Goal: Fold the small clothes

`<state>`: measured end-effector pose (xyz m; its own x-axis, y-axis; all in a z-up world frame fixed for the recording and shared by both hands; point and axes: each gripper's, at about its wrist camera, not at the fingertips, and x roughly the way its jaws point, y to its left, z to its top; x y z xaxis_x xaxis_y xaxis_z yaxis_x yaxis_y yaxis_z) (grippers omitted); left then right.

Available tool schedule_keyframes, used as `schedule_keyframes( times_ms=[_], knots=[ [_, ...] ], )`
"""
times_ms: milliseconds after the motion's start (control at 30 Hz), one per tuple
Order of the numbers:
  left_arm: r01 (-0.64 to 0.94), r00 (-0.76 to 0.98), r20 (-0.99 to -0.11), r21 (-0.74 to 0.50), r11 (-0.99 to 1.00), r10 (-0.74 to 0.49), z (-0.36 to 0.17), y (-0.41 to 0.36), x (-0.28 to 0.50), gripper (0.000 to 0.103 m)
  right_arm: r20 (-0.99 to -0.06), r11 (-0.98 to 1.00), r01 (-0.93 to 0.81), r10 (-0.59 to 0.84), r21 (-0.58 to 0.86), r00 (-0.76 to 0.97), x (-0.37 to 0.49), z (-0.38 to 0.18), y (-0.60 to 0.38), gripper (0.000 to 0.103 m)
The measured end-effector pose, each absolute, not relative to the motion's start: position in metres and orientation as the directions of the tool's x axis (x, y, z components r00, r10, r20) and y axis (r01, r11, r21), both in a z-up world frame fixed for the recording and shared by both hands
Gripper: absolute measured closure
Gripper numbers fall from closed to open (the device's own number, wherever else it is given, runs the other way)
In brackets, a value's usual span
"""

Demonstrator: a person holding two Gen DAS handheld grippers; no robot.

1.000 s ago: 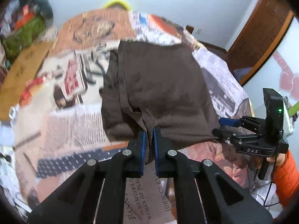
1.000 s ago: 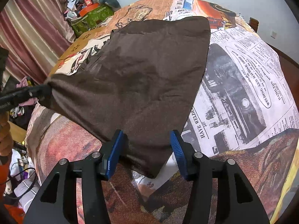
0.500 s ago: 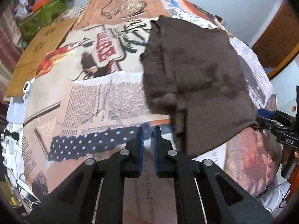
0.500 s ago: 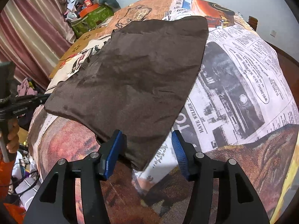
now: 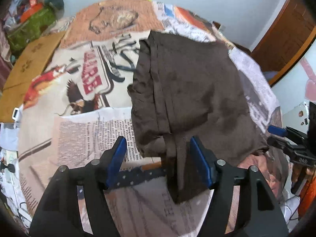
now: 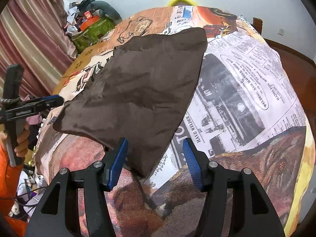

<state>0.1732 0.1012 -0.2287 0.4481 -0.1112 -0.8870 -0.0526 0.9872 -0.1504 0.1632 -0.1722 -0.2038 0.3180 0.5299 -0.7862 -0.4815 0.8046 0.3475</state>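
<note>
A dark brown garment [image 5: 189, 98] lies on a bed covered by a newspaper-print sheet [image 5: 83, 130]. Its left side is bunched in folds, and a narrow strip [image 5: 183, 177] hangs toward me. My left gripper [image 5: 160, 162] is open, its blue pads on either side of that strip. In the right wrist view the garment [image 6: 142, 90] lies mostly flat. My right gripper [image 6: 156, 162] is open around its near corner. Each gripper shows at the edge of the other's view, the right one [image 5: 284, 136] and the left one [image 6: 39, 102].
A cardboard box [image 5: 29, 67] and a green bag with clutter [image 5: 29, 25] sit beyond the bed's left side. A striped curtain [image 6: 29, 39] hangs at left. A wooden door [image 5: 284, 33] stands at right. A hand in an orange sleeve [image 6: 13, 158] holds the left gripper.
My left gripper let go of the garment's hem, swung left, then came back and opened around the hanging strip. The garment settled flat on the bed. My right gripper stayed open at the near corner.
</note>
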Motion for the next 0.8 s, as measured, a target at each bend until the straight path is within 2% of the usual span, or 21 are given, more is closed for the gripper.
schedule_keyframes(
  times_ms=[100,267,333,400,500,600,800],
  knots=[
    [-0.066,0.413,-0.905,-0.144,0.987,-0.104,-0.248,0.101,0.182,0.040,-0.797,0.795,-0.476,0.539,0.375,0.273,0.164,-0.215,-0.167,0.049],
    [-0.043,0.421,-0.893,-0.191,0.981,-0.156,-0.254,0.099,0.184,0.060,-0.797,0.776,-0.502,0.552,0.382,0.245,0.160,-0.226,-0.156,0.047],
    [-0.040,0.425,-0.890,-0.198,0.979,-0.163,-0.255,0.099,0.186,0.068,-0.793,0.767,-0.513,0.559,0.385,0.241,0.160,-0.226,-0.153,0.052],
    [-0.034,0.427,-0.884,-0.226,0.973,-0.190,-0.255,0.099,0.187,0.081,-0.783,0.754,-0.521,0.577,0.400,0.233,0.160,-0.228,-0.151,0.067],
    [-0.036,0.441,-0.876,-0.235,0.971,-0.196,-0.252,0.098,0.186,0.089,-0.780,0.751,-0.527,0.580,0.399,0.237,0.160,-0.229,-0.148,0.084],
    [-0.032,0.456,-0.871,-0.223,0.974,-0.184,-0.246,0.095,0.180,0.091,-0.773,0.752,-0.528,0.582,0.394,0.253,0.159,-0.228,-0.148,0.091],
    [-0.020,0.501,-0.846,-0.223,0.975,-0.183,-0.224,0.092,0.165,0.092,-0.742,0.748,-0.532,0.603,0.397,0.294,0.156,-0.213,-0.157,0.096]
  ],
)
